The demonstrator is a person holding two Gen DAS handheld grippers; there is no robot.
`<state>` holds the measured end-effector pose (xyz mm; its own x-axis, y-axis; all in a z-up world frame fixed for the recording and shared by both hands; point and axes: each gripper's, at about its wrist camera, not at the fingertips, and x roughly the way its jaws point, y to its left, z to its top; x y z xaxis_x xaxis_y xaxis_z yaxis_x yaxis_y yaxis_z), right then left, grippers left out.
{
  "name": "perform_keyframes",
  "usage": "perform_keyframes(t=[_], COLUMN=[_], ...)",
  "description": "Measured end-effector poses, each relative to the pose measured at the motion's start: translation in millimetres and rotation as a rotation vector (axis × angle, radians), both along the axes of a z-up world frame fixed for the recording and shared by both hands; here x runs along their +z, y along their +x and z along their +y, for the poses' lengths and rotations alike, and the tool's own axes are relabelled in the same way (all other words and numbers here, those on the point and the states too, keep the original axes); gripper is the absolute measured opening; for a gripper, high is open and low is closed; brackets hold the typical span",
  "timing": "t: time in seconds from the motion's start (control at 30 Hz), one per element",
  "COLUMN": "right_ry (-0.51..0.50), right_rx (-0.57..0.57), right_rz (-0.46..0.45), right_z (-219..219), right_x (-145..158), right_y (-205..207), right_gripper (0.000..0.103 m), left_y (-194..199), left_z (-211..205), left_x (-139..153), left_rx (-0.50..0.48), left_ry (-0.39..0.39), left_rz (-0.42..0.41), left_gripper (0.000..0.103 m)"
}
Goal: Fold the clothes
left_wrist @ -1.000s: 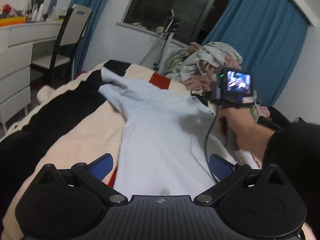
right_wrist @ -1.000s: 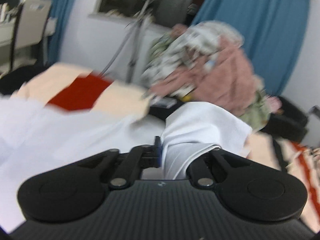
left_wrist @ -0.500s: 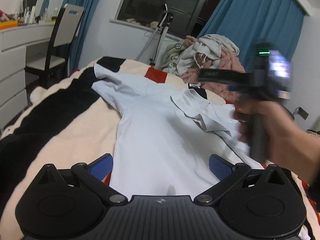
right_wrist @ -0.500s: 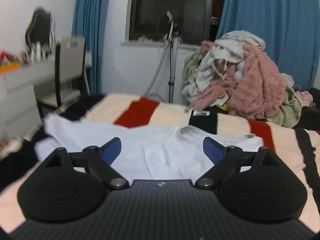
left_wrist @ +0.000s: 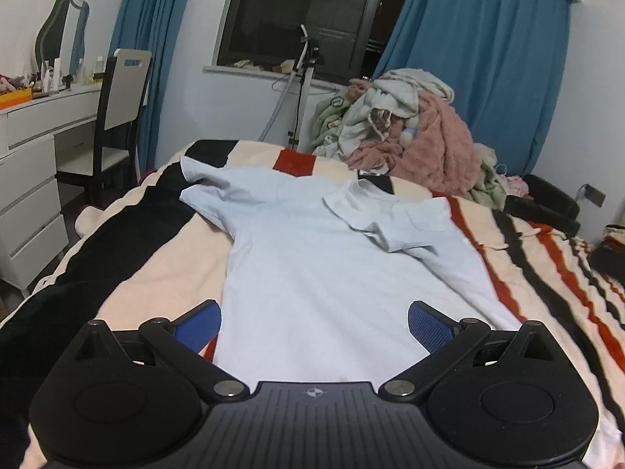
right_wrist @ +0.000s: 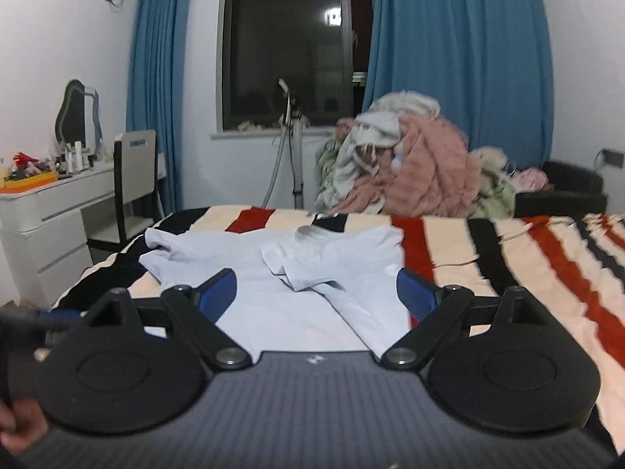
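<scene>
Ahead of both my grippers I see the striped blanket [left_wrist: 547,258] covering the bed, with a heap of clothes [left_wrist: 414,136] at its far end. On the blanket, directly in front of my left gripper [left_wrist: 314,322], lies the pale blue T-shirt [left_wrist: 312,258], spread flat, its right sleeve folded in over the chest, its left sleeve stretched out. My left gripper's jaws stand wide apart, holding nothing, above the shirt's hem. My right gripper [right_wrist: 316,297] is also spread wide and empty, the shirt just beyond its blue pads [right_wrist: 416,299].
</scene>
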<state>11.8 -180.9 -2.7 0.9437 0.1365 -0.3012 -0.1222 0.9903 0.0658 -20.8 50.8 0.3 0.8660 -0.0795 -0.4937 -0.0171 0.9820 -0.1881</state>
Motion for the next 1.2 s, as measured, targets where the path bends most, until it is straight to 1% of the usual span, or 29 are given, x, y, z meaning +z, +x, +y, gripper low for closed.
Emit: perform_keyframes(t=[0.07,0.1,0.13,0.23,0.33,0.4,0.53,0.77,0.83,0.9,0.93,1.03,1.1,1.13,1.2], right_ry=[0.016,0.024,0.032,0.055,0.067,0.098,0.117,0.155,0.200,0.248,0.264,0.309,0.349,0.372,0.410], right_rx=[-0.002,-0.003,-0.003,-0.006,-0.022,-0.029,-0.040,-0.053,-0.070,-0.102,-0.133,-0.236,-0.325,-0.358,-0.402], right_rz=[-0.010,-0.016,-0.021,-0.033,-0.007,-0.002,0.000,-0.060,-0.078,-0.103,-0.118,-0.155,-0.167,-0.175,-0.198], right_z=[-6.8,-10.3,-13.7,-23.4,-25.9,-30.1,-35.5,-53.5,-69.9,-90.5,-101.6,-134.4,-157.3,-167.5,-184.4], right_x=[-5.4,-8.1,-10.8,-18.9,-23.4,-22.9,-23.8,-7.3,-0.9,5.0,6.8,10.8,11.4,10.9,9.7], right_y=[-23.5,-35.3,-47.0,-79.3,-72.2,-69.8,-72.5,-84.4,-89.1,-94.2,-97.2,-107.0,-116.7,-122.0,-131.8], right_gripper=[0.090,0.090,0.090,0.090,0.090,0.090,0.090,0.090,0.090,0.090,0.090,0.090,0.090,0.090,0.090], left_y=[-16.1,-23.8,-30.8,-46.0,-49.0,-48.0,-44.1,-48.0,-54.2,-58.9,-60.7,-61.9,-61.5,-61.1,-60.3], left_z=[-5.8,-11.1,-17.1,-37.6,-49.8,-56.1,-64.0,-73.7,-81.0,-92.4,-99.9,-136.3,-169.4,-186.6,-223.7], left_x=[4.7,6.1,6.8,3.4,-1.2,-3.9,-10.8,-19.3,-18.2,-18.0,-18.6,-26.3,-33.8,-37.5,-45.0], left_rx=[-0.026,-0.037,-0.043,-0.033,-0.074,-0.094,-0.115,-0.145,-0.169,-0.197,-0.218,-0.346,-0.416,-0.452,-0.541], left_ry=[-0.021,-0.015,0.000,0.083,0.099,0.118,0.153,0.217,0.232,0.228,0.218,0.178,0.166,0.156,0.122], left_rz=[-0.019,-0.034,-0.046,-0.068,-0.068,-0.068,-0.061,-0.038,-0.047,-0.042,-0.032,0.017,0.046,0.059,0.077], left_gripper=[0.103,0.103,0.103,0.103,0.103,0.102,0.102,0.102,0.101,0.099,0.097,0.089,0.081,0.080,0.073])
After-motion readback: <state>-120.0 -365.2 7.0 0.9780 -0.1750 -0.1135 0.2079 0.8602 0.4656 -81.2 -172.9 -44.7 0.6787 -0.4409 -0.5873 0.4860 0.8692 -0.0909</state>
